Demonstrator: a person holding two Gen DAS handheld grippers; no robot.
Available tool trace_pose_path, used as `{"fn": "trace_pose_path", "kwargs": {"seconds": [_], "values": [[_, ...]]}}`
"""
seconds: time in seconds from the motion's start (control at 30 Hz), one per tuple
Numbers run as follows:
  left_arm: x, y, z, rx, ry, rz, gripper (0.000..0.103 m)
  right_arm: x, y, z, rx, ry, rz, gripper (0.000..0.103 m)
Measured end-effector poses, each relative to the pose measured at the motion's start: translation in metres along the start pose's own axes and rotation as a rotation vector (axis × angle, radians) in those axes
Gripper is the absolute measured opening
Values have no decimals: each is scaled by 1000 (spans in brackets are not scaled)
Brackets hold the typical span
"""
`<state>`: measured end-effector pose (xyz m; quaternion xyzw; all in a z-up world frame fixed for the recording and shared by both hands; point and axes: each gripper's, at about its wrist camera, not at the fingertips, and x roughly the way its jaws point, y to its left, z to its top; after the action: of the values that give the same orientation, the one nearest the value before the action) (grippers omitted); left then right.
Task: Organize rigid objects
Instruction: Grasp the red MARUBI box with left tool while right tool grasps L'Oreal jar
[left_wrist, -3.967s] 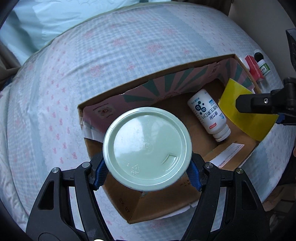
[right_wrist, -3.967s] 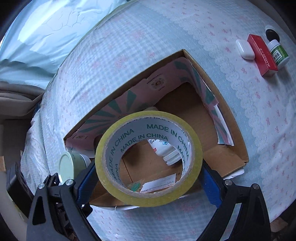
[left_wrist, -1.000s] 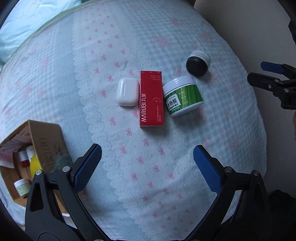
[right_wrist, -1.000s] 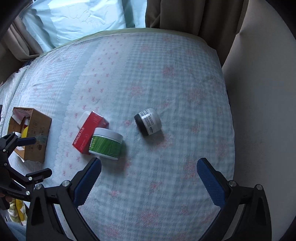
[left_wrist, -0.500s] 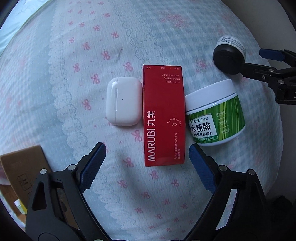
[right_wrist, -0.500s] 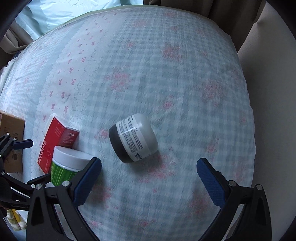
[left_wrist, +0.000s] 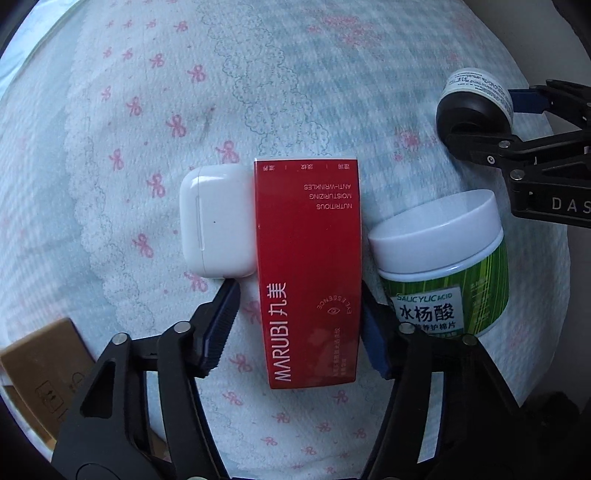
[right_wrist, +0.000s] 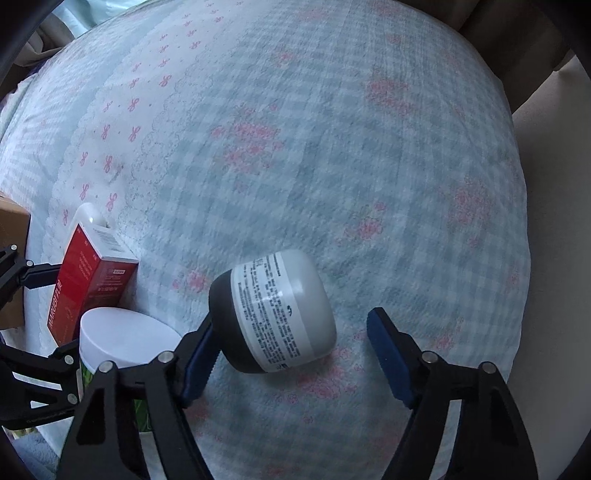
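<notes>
A red MARUBI box lies flat on the bedspread between the open jaws of my left gripper; the right pad touches its edge, the left pad stands a little off. A white earbud case lies against its left side, and a green salicylic-acid jar stands on its right. A small grey jar with a black lid lies on its side between the open jaws of my right gripper; the left pad touches the lid, the right pad is apart. The red box and the green jar's white lid show at left.
A cardboard box corner sits at the lower left of the left wrist view and shows at the far left of the right wrist view. The bed edge and a beige wall lie to the right.
Both grippers dropped their earlier loads in the box, moved to the group of objects, and came down closer. The left jaws have narrowed around the red box, the right around the grey jar.
</notes>
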<state>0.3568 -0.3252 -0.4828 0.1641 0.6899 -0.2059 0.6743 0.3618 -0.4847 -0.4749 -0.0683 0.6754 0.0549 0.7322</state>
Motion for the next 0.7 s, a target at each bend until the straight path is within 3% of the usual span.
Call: {"fn": "trace_pose_path", "kwargs": {"seconds": [0.07, 0.17, 0.37, 0.7], "values": [[0, -5, 6, 10, -1, -9, 45, 4, 2, 2, -9, 7, 7, 67], [-1, -14, 8, 35, 2, 13, 40, 9, 6, 6, -13, 18, 37, 51], [-1, -18, 13, 25, -10, -8, 38, 11, 11, 13, -11, 11, 19, 51], [-26, 8, -8, -11, -70, -43, 38, -19, 18, 18, 58, -42, 38, 48]]}}
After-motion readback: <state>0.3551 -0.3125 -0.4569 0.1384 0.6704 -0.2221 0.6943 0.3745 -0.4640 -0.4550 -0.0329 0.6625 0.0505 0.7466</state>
